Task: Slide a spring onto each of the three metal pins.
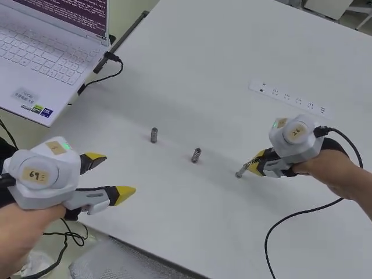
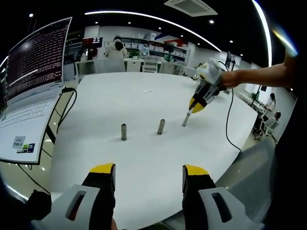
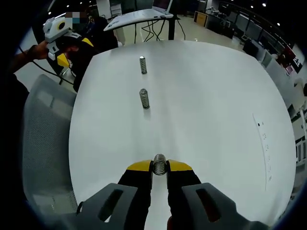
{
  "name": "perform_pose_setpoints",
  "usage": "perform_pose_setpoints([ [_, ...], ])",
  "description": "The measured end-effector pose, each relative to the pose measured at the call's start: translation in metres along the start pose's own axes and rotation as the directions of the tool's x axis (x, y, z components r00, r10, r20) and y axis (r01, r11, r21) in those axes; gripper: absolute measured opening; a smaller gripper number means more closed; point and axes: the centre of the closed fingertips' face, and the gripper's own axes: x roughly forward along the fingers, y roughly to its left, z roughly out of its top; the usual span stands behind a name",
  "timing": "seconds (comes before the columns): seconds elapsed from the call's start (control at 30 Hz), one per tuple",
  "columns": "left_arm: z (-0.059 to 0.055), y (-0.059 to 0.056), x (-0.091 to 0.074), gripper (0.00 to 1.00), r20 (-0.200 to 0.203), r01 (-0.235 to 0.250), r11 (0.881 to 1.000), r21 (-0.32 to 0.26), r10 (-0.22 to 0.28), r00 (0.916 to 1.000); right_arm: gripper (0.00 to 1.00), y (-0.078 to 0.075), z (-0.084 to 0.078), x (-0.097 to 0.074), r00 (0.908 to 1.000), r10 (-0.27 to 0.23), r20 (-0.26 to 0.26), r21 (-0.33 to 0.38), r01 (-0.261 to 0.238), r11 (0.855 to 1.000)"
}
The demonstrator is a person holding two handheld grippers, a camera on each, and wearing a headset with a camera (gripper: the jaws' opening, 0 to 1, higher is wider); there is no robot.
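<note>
1. The left tongs [image 1: 111, 174], a pale grey plastic body with black jaws capped in yellow, are held released above the near left edge of the bench. The jaws are spread wide with nothing between them, as is also seen in the left gripper view [image 2: 148, 170].
2. The right tongs [image 1: 256, 163], of the same make, are clenched on a silvery coiled wire spring [image 3: 159, 165], which is pinched at its near end between the yellow tips.
3. In the head view the spring is seen slanting down and leftward from the right tongs to the bench, where a smooth grey metal end [image 1: 239, 173] meets the surface. Whether that end is a pin inside the coil cannot be told.
4. A nearer ribbed metal cylinder [image 1: 196, 155] is stood upright just left of that end, its sides wound with close coils.
5. A farther ribbed metal cylinder [image 1: 154, 135], darker and equally short, is stood upright further left, well apart from the first.
6. All three pieces are carried in a rough row on the smooth matt white bench [image 1: 221, 58].
7. A white open laptop [image 1: 46, 52] with a lit screen of text is set at the far left corner, and a thin black cable [image 1: 107, 65] is plugged into its side.
8. A flat white power strip [image 1: 290, 99] is laid on the far right of the bench.
</note>
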Motion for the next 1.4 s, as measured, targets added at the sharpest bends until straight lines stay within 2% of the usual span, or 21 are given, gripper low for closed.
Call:
perform_pose_setpoints([
  [0.7,-0.003,0.004,-0.008,0.51,-0.007,-0.025,1.0,-0.015,0.025,0.9997,0.09,0.002,-0.012,0.043,0.9936,0.058,-0.097,-0.087,-0.066,0.994],
  [0.87,-0.006,0.004,-0.011,0.51,-0.011,-0.031,0.999,-0.018,0.031,0.9995,0.09,0.004,-0.014,0.047,0.9926,0.063,-0.104,-0.092,-0.073,0.993],
  [1.07,-0.007,0.003,-0.014,0.51,-0.013,-0.036,0.999,-0.019,0.035,0.9993,0.09,0.003,-0.014,0.049,0.9928,0.064,-0.101,-0.092,-0.073,0.993],
  [1.2,-0.006,0.004,-0.015,0.51,-0.01,-0.035,0.999,-0.015,0.035,0.9993,0.15,0.002,-0.012,0.043,0.9943,0.057,-0.09,-0.088,-0.065,0.994],
  [1.4,0.0,0.001,-0.013,0.51,0.001,-0.026,1.0,-0.001,0.026,0.9997,0.23,-0.003,-0.02,0.029,0.9965,0.012,-0.083,-0.075,-0.018,0.997],
])
